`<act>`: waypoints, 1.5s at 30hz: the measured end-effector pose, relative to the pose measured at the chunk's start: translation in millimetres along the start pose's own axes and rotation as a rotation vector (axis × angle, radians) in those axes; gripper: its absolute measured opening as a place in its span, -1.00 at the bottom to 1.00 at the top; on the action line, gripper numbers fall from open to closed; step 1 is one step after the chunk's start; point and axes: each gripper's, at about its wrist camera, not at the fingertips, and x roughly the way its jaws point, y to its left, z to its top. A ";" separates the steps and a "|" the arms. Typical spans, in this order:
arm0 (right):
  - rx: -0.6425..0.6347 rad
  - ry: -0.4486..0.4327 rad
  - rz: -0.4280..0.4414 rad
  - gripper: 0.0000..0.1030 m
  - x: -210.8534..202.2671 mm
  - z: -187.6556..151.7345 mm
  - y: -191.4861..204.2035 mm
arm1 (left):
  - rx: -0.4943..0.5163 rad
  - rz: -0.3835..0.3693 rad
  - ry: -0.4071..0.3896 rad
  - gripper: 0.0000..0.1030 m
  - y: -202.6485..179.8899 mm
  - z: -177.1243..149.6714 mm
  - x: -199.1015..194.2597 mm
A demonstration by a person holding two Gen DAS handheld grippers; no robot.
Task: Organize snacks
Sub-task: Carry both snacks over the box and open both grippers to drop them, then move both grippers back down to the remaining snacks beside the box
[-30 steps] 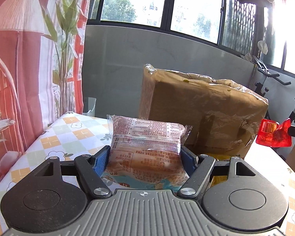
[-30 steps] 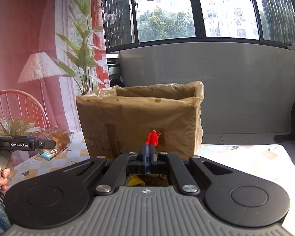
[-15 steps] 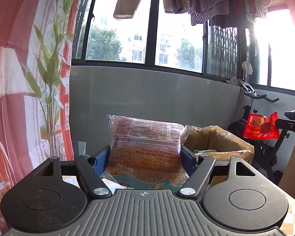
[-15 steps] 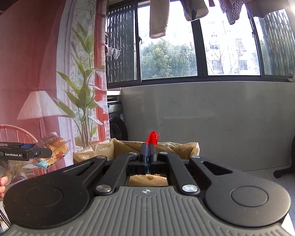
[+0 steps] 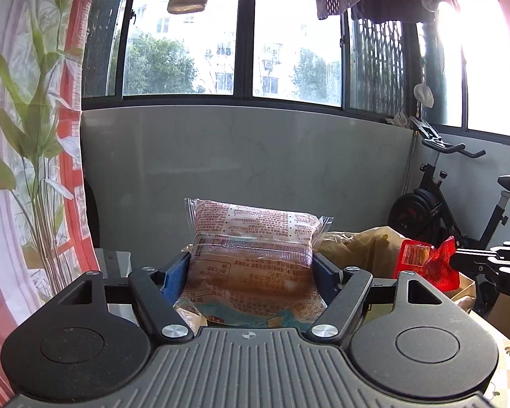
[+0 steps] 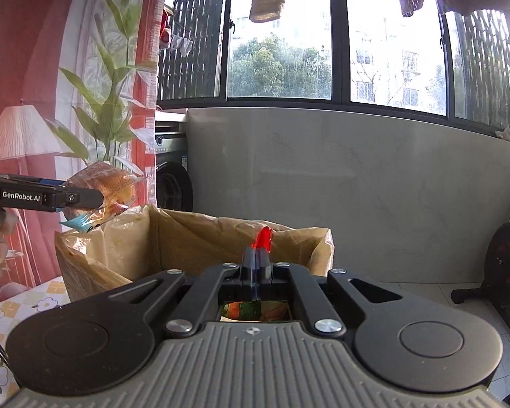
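Both snack-laden grippers above the open cardboard box [image 6: 193, 248] rim.

2 tools [image 5: 251, 268] [image 6: 256, 261], 2 snack packets [image 5: 251, 255] [image 6: 262, 238], 1 box [image 6: 187, 238]

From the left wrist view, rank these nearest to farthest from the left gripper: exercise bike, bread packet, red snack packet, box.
1. bread packet, clamped in the left gripper.
2. box, just beyond, right.
3. red snack packet, right; close call with the box.
4. exercise bike, far right.
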 end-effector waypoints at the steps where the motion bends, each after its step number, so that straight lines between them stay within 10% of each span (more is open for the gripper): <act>1: 0.010 0.011 -0.006 -0.99 3.1 -2.2 -1.4 | -0.001 0.000 0.013 0.50 -2.0 -1.3 6.5; 8: 0.056 0.029 0.005 -0.92 -5.1 -10.9 -3.8 | -0.017 -0.014 0.064 0.51 0.3 -7.6 23.8; 25: 0.174 0.019 0.078 -0.58 -61.7 -40.3 27.2 | -0.095 -0.092 0.111 0.51 42.8 -39.3 -69.1; 45: 0.365 0.429 -0.088 -0.03 -40.7 -171.7 -6.9 | -0.204 0.034 0.273 0.48 51.7 -144.1 -85.4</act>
